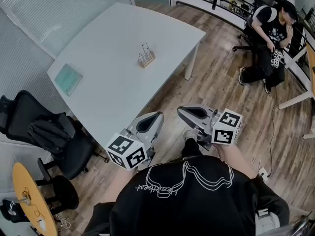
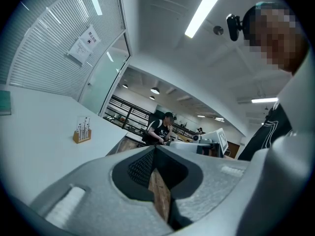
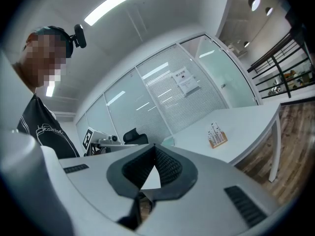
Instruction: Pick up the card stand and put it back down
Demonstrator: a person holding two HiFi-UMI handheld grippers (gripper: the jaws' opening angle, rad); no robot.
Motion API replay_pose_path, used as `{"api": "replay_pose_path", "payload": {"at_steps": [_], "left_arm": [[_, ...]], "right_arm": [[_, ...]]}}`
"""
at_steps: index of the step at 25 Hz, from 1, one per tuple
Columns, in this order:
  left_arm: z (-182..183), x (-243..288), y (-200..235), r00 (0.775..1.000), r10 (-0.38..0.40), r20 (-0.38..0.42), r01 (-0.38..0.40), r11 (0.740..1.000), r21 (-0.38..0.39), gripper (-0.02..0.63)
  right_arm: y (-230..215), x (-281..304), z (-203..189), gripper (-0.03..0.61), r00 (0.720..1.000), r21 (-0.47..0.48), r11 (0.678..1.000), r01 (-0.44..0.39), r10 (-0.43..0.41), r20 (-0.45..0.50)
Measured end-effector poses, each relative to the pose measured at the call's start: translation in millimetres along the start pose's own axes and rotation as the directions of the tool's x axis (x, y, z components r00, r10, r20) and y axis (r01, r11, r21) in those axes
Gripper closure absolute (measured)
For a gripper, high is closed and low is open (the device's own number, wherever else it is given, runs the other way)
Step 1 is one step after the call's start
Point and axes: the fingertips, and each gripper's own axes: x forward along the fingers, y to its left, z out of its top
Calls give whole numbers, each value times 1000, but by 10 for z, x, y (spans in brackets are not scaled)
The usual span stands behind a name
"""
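Note:
The card stand [image 1: 145, 57] is a small wooden block with several upright clear holders. It stands on the white table [image 1: 113, 82], right of the table's middle. It also shows small and far off as the card stand [image 2: 82, 131] in the left gripper view and the card stand [image 3: 217, 136] in the right gripper view. My left gripper [image 1: 156, 116] is shut and empty, held at the table's near edge. My right gripper [image 1: 180, 111] is shut and empty too, over the wooden floor beside the table. Both are well short of the stand.
A teal booklet [image 1: 68, 79] lies at the table's left end. A black office chair [image 1: 47, 132] stands left of the table, a round wooden stool [image 1: 30, 195] nearer. A seated person [image 1: 269, 38] is at the far right by another desk [image 1: 306, 77].

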Motion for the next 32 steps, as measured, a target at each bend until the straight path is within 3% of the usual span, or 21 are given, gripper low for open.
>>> {"api": "replay_pose_path", "payload": {"at_steps": [7, 17, 24, 32], "left_arm": [[170, 659, 362, 997, 76, 20, -74, 995, -70, 597], [512, 1583, 855, 982, 187, 42, -183, 979, -88, 595], [585, 1799, 952, 966, 252, 63, -248, 966, -73, 595], [561, 1871, 1418, 956, 293, 18, -290, 952, -99, 595]], "right_arm": [[-686, -4, 265, 569, 999, 4, 1000, -23, 23, -28], [-1597, 126, 876, 569, 990, -43, 991, -124, 120, -79], [-1800, 172, 944, 569, 977, -65, 981, -185, 177, -119], [-2186, 541, 969, 569, 968, -22, 979, -202, 196, -158]]}}
